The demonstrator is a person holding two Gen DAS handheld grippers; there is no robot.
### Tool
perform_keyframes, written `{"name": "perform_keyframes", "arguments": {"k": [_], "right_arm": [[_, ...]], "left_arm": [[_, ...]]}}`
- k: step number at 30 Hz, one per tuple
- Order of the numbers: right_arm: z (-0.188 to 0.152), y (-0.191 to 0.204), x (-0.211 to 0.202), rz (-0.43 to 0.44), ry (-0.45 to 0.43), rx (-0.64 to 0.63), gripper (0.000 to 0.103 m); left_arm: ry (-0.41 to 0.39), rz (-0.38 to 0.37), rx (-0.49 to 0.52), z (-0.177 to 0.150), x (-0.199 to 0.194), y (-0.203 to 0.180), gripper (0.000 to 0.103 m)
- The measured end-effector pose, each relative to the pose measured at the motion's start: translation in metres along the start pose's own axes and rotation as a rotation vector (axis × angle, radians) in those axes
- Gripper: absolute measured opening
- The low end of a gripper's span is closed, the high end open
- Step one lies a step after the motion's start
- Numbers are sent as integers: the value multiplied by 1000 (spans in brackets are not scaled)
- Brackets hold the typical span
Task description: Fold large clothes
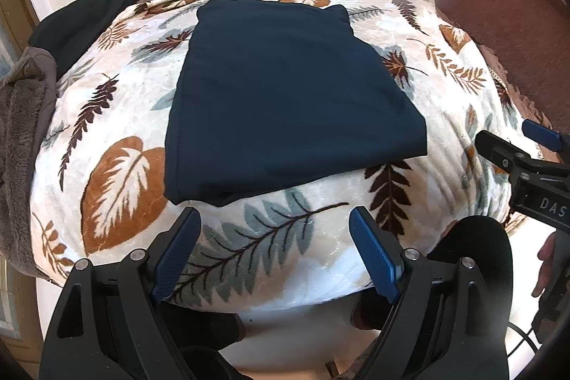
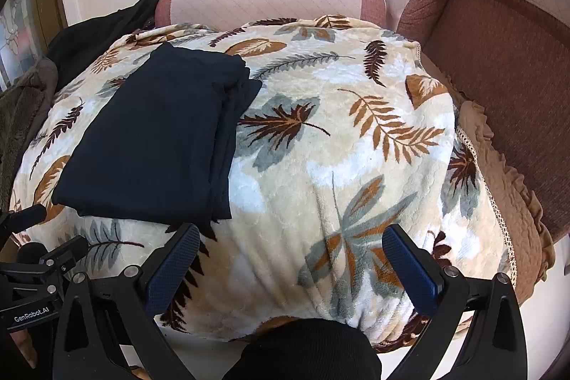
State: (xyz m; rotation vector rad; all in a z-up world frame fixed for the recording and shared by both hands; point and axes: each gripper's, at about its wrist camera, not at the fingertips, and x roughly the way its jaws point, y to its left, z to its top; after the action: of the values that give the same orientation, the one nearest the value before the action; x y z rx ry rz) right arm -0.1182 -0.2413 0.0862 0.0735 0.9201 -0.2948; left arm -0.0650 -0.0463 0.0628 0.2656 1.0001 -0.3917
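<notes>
A leaf-patterned blanket (image 1: 117, 187) covers the whole seat, and on it, toward 12 o'clock in the left wrist view, lies the dark navy garment (image 1: 285, 95), already folded into a flat pile of several layers. It looks soft, light and limp, so I judge it is best to pinch all layers together at the stacked edges at 5 o'clock. The left gripper (image 1: 276, 251) and right gripper (image 2: 292, 269) hover near it, both jaws wide apart and holding nothing.
</notes>
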Motion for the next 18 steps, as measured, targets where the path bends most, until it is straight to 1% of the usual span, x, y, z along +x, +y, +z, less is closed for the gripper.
{"name": "perform_keyframes", "arguments": {"k": [10,18], "right_arm": [[-2,-2,2,3,3,15,103],[-1,3,1,2,2,-5,103]], "left_arm": [[12,-5,4,0,1,-6,86],[26,6,-18,-1,4,2,86]]}}
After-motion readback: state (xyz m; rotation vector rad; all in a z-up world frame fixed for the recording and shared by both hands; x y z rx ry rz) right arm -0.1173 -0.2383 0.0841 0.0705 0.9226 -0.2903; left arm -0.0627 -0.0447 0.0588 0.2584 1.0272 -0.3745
